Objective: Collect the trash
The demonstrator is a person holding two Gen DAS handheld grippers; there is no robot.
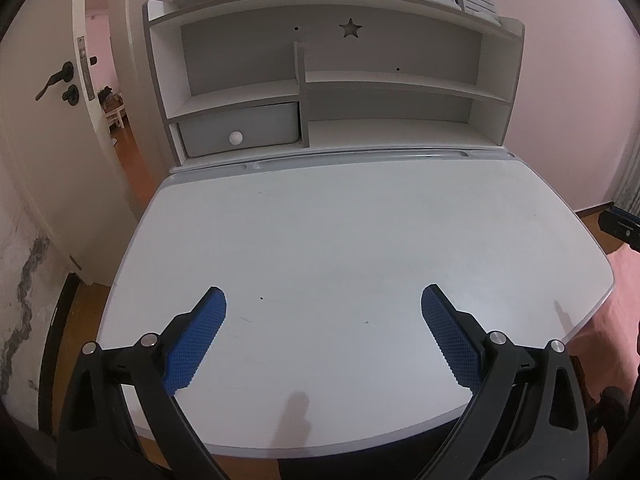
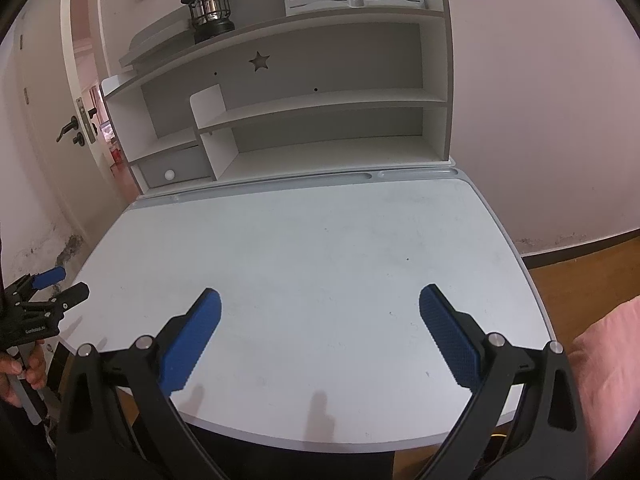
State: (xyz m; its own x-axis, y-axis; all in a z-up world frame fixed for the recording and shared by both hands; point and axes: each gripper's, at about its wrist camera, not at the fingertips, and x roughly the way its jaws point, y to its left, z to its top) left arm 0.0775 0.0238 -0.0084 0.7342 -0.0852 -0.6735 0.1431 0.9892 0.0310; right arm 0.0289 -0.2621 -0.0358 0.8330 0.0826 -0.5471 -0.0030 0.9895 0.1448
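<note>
No trash shows in either view. My left gripper (image 1: 323, 320) hangs open over the near part of a white desk top (image 1: 340, 240), its blue pads (image 1: 196, 340) wide apart with nothing between them. My right gripper (image 2: 320, 320) is open too, above the near edge of the same desk top (image 2: 312, 248). In the right wrist view the left gripper (image 2: 52, 286) appears at the far left, held by a hand (image 2: 24, 368). A tip of the right gripper (image 1: 620, 226) shows at the right edge of the left wrist view.
A white shelf unit (image 1: 320, 80) stands at the back of the desk, with a small drawer (image 1: 240, 130) at its lower left. A black lantern (image 2: 208, 8) sits on top. An open door (image 1: 60, 80) is at the left. Pink fabric (image 2: 608, 380) lies at the right.
</note>
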